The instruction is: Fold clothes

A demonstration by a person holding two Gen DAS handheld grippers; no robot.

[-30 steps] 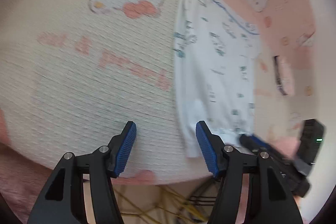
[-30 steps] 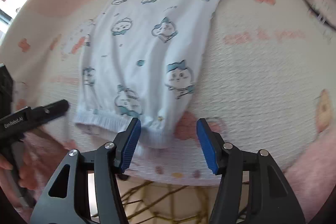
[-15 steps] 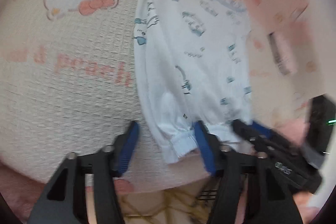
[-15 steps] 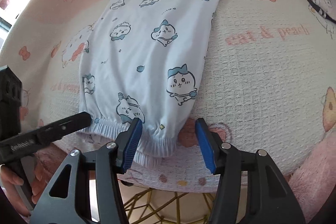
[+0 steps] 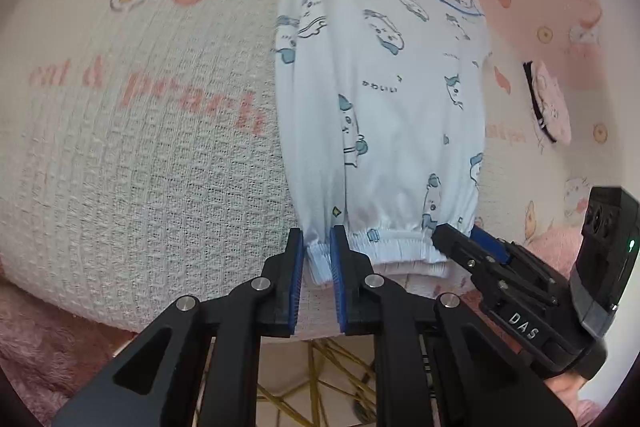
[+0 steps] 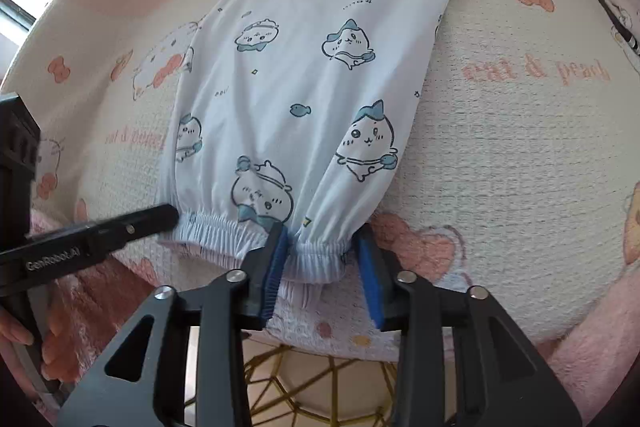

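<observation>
While the pale blue trousers (image 6: 304, 99) lay flat on the blanket (image 6: 500, 155), both hand-held grippers were at the elastic cuffs nearest the cameras. The trousers, printed with small cartoon animals, were folded lengthwise so that one leg lay over the other, with the blue-trimmed waistband at the far end and the gathered cuffs near the blanket's front edge.

The left hand-held gripper (image 5: 316, 263) was closing, and its blue pads (image 5: 297, 259) had the left corner of the cuff (image 5: 318, 255) between them; the cloth looked pinched, with the jaws nearly together. In the right wrist view this same tool (image 6: 120, 227) came in from the left, its black tip touching the left end of the cuff band.

The right hand-held gripper (image 6: 320, 251) was also closing, but its jaws stood wider. The right part of the cuff (image 6: 320, 247) sat between them: the left pad (image 6: 276, 259) touched the gathered cloth, while the right pad (image 6: 368, 267) stood just beside the cuff's edge, so the grip was not firm. In the left wrist view its tip (image 5: 460, 243) rested at the right end of the band.

The blanket was cream and pink, with cat faces, bows and the words "cat & peach". A hand (image 6: 24, 343) showed at the lower left edge of the right wrist view, around the left tool's handle. Below the blanket's edge, a yellow wire frame (image 6: 320, 387) was visible.
</observation>
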